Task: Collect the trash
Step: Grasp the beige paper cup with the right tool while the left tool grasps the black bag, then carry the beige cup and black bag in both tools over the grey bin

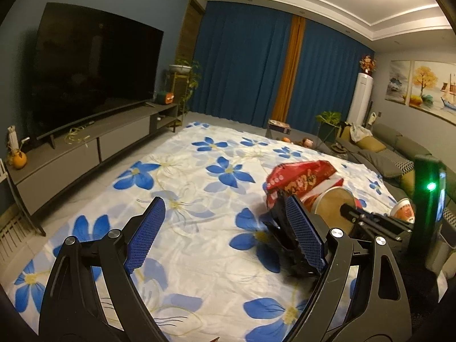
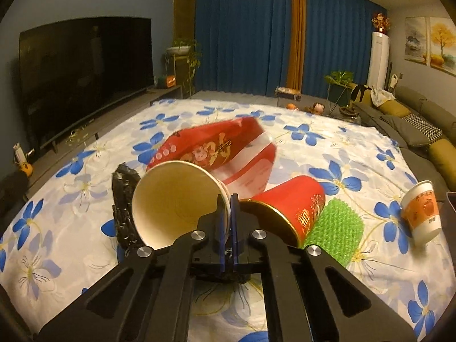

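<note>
My right gripper [image 2: 228, 208] is shut on the rim of a paper cup [image 2: 171, 202], white inside, which lies tipped with its mouth toward the camera. Behind the cup lies a red snack packet [image 2: 216, 148], and a red cup [image 2: 290, 208] rests on its side just to the right. A crumpled black plastic bag [image 2: 125, 199] sits left of the held cup. In the left wrist view my left gripper [image 1: 226, 228] stands open over the floral sheet [image 1: 199, 193]. The black bag [image 1: 282, 245] lies against the inner side of its right finger. Nothing sits between its pads.
A green bubble-wrap piece [image 2: 336, 233] lies beside the red cup, and an orange-and-white cup [image 2: 421, 213] lies near the sheet's right edge. A TV [image 1: 94, 68] on a low cabinet [image 1: 85, 148] runs along the left. A sofa [image 2: 421, 125] with cushions borders the right.
</note>
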The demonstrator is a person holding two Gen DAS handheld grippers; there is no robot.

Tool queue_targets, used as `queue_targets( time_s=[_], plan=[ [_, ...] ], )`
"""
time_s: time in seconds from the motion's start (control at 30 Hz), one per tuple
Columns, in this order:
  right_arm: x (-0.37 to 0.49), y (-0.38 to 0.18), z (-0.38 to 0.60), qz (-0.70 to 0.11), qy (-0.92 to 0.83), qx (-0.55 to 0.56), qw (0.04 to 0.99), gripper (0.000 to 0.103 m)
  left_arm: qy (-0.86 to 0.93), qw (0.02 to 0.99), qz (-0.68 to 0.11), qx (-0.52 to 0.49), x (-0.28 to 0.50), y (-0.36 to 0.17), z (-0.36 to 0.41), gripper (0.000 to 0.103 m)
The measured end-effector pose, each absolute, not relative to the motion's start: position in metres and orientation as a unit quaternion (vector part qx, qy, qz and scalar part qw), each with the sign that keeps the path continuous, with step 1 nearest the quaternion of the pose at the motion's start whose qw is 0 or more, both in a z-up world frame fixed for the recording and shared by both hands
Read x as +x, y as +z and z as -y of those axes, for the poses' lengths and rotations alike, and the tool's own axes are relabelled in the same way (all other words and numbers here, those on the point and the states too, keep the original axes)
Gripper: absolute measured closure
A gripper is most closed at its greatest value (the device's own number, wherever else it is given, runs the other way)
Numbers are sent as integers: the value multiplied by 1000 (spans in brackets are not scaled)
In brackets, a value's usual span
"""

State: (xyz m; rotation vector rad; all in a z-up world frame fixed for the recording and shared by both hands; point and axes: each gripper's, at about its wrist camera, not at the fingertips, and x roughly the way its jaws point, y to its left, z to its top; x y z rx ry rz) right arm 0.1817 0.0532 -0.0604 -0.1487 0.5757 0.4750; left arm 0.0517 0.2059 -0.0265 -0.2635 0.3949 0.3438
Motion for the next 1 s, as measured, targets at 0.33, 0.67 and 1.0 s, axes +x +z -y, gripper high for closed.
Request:
queue_targets(
  time_s=[0.33, 0.67, 1.0],
  plan=[
    [147, -20, 10, -222, 219, 2, 950, 99, 99, 956, -234, -147, 79, -40, -178, 18],
    [125, -15, 64, -212, 192, 37, 957, 99, 66, 937, -304, -157, 125, -63, -163, 30],
    [123, -17, 84, -217, 183, 47, 958, 99, 35, 919, -357, -165, 148, -84, -159, 71]
  ],
)
